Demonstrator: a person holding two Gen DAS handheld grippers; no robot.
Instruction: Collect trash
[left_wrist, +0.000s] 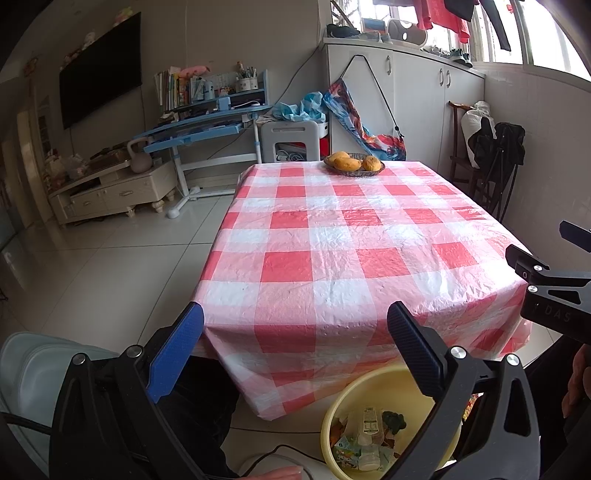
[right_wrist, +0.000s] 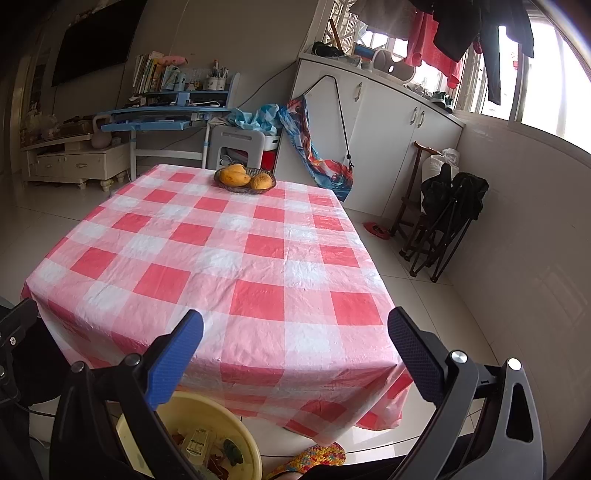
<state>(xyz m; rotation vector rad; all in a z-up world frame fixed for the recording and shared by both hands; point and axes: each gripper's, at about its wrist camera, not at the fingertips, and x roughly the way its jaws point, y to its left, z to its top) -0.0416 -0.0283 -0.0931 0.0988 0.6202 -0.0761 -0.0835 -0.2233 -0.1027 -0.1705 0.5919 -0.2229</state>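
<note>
Both my left gripper (left_wrist: 295, 354) and right gripper (right_wrist: 295, 354) gape empty above the yellow basin (left_wrist: 334, 413); its trash (left_wrist: 369, 432) looks light, crushable, pinchable at edges

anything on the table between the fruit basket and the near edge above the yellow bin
Nothing: both wrist views show only bare checked tablecloth from the fruit basket to the near edge above the yellow bin.
</note>
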